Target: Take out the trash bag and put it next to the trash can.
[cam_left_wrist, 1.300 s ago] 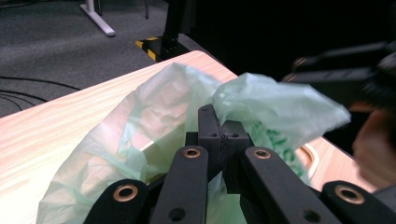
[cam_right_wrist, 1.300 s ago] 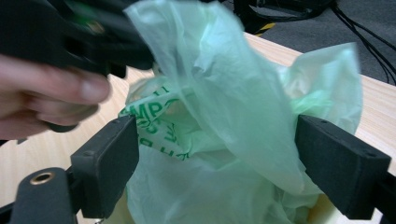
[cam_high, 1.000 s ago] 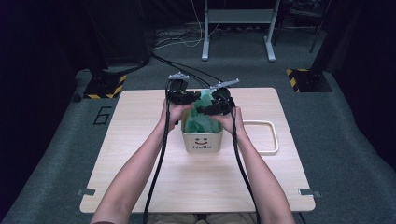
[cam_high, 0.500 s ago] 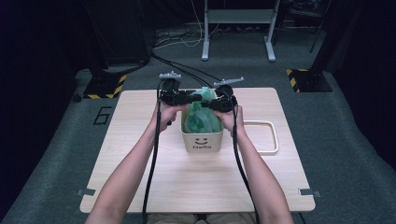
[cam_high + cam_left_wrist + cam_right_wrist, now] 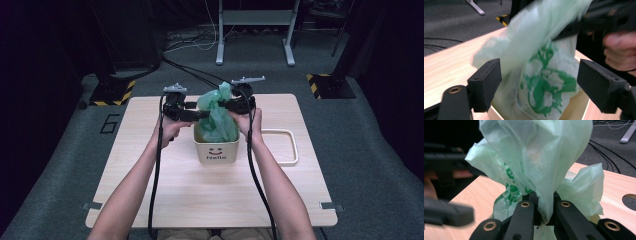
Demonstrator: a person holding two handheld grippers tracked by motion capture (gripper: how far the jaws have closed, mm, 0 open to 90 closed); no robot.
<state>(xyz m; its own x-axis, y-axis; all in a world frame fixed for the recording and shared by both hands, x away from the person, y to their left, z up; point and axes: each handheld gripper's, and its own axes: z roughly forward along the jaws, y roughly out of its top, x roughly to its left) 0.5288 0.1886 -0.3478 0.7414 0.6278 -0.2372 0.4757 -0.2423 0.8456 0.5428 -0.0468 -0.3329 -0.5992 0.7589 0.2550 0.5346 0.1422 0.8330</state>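
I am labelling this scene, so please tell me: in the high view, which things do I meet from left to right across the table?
left gripper → green plastic bag in the white bin → right gripper → white rectangular frame

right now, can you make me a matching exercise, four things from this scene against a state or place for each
Things:
1. left tongs
2. right tongs
3. bag
4. bin

States or places:
A. white, with a smiley face and "Hello" on the front
B. green, bunched, standing up out of the bin
C. open, jaws either side of the bag, not pressing it
D. shut on a fold of the bag

Pairs: 1-C, 2-D, 3-B, 4-A
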